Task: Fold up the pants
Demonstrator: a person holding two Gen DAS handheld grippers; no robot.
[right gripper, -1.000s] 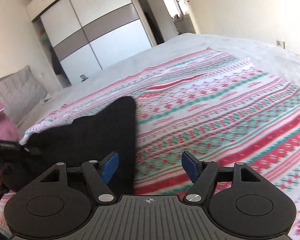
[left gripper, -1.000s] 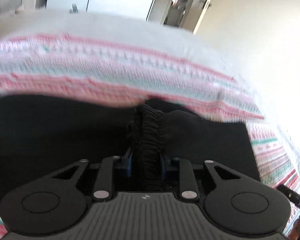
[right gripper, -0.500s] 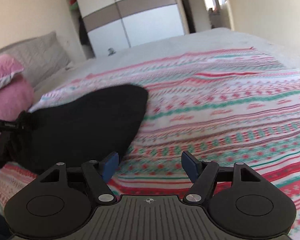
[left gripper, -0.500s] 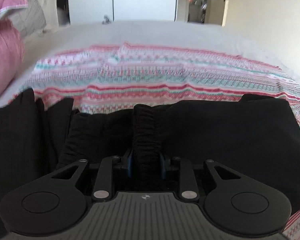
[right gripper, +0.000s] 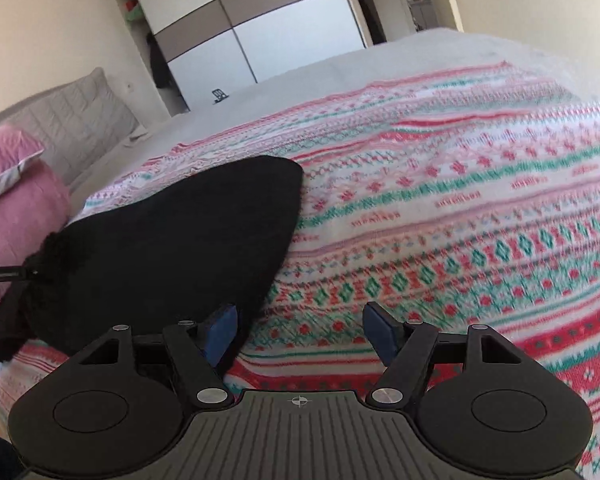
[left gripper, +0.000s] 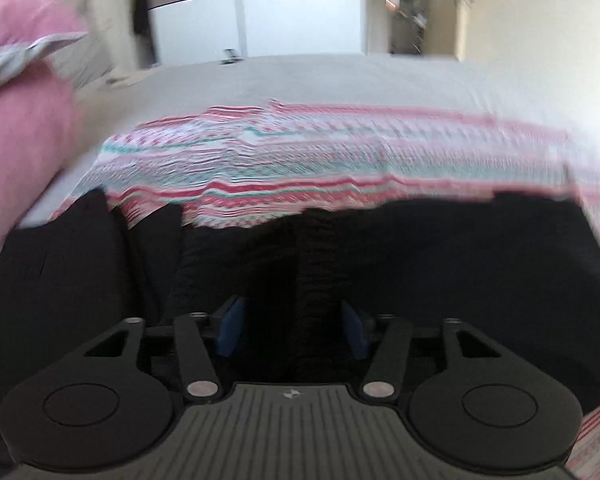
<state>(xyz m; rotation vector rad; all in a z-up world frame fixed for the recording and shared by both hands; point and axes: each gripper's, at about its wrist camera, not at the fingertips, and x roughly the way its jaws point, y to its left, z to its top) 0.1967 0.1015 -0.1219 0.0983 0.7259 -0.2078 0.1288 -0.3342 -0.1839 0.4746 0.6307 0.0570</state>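
Blurred, cut off and hidden parts

Left wrist view is motion-blurred: the blanket (left gripper: pixel 340 160) pattern smears, and the pants (left gripper: pixel 440 264) read as flat black; in the right view the pants' (right gripper: pixel 172 240) left end leaves the frame

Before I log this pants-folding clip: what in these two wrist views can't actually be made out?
- Left wrist view: motion blur smears the patterned blanket; its motifs are unreadable.
- Left wrist view: the black pants read as one dark mass; layers and folds between the left gripper fingers are indistinguishable.
- Right wrist view: the pants' near-left end is cut off by the frame edge.
- Right wrist view: a small dark object on the bed is too small to identify.
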